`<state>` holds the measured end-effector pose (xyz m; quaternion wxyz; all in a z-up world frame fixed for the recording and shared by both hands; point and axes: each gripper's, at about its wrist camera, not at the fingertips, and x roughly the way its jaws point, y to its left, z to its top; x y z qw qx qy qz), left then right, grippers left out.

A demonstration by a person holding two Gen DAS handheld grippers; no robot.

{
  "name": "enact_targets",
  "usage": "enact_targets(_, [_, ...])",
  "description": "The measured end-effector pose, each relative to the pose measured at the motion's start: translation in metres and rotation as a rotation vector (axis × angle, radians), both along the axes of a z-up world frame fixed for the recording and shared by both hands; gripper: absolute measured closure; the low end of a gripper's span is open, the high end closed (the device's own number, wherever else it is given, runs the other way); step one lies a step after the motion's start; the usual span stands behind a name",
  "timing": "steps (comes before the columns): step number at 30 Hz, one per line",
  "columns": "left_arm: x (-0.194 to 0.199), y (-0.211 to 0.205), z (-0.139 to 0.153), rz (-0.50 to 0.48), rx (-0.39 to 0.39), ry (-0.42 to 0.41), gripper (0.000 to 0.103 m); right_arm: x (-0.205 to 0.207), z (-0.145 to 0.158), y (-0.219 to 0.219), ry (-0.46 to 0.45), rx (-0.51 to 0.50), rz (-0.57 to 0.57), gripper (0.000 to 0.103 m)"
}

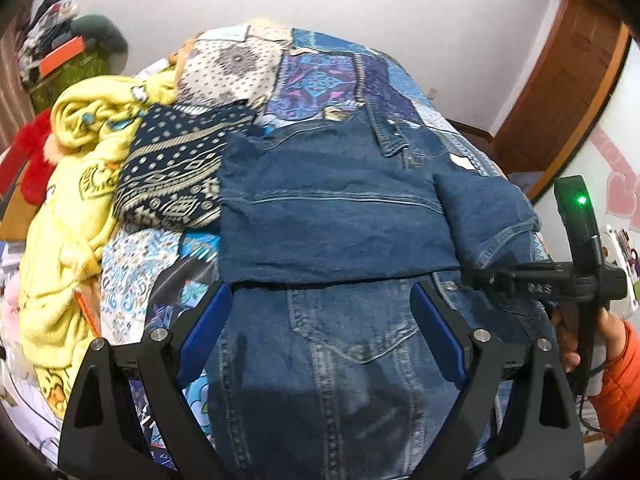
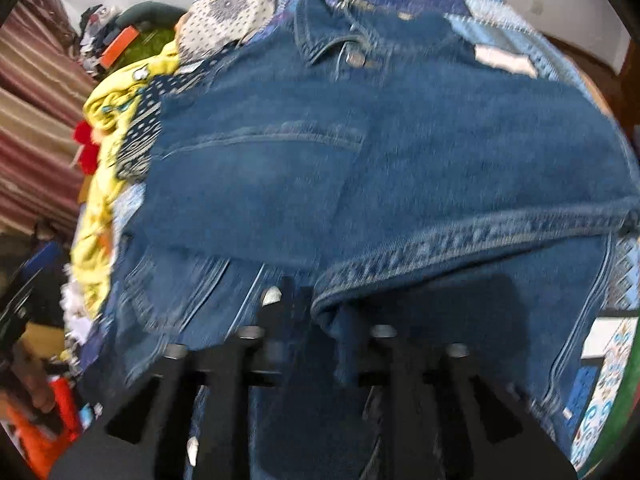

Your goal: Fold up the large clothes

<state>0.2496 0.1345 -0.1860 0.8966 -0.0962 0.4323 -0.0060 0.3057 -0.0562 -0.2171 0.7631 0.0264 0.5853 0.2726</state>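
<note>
Your left gripper [image 1: 320, 328] hovers with fingers spread over the blue denim jacket [image 1: 340, 216] on the patchwork bedspread [image 1: 316, 80]; your right gripper [image 2: 310, 312] pinches a jacket fold.

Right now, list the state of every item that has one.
Blue denim jacket: lying on the bed, partly folded, one side laid over.
Left gripper: open, fingers spread above the denim.
Right gripper: shut on the jacket's hem.
Yellow fleece blanket: crumpled.
Navy patterned cloth: folded.

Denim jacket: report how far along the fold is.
Done: one side of the denim jacket lies folded over the body. In hand: the right gripper is shut on the hem; the left gripper hovers open. Left: the sleeve side and the final fold.
</note>
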Motion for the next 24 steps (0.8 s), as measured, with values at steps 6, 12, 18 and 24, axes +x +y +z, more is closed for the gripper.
enact_targets(6, [0.018,-0.042,0.023,-0.085,0.052,-0.031,0.012,-0.017,0.025,-0.035,-0.028,0.062,0.019,0.057])
enact_targets(12, [0.05,-0.101,0.05,-0.198,0.091,-0.07,0.012,-0.026,0.055,-0.095,-0.175,0.095,-0.087,0.052])
enact_targets(18, [0.092,-0.173,0.056,-0.329,0.133,-0.082,0.012,-0.027,0.065,-0.151,-0.292,0.035,-0.236,0.046])
enact_targets(24, [0.13,-0.242,0.025,-0.464,0.164,0.001,0.012,-0.022,0.045,-0.187,-0.263,0.018,-0.32,0.045])
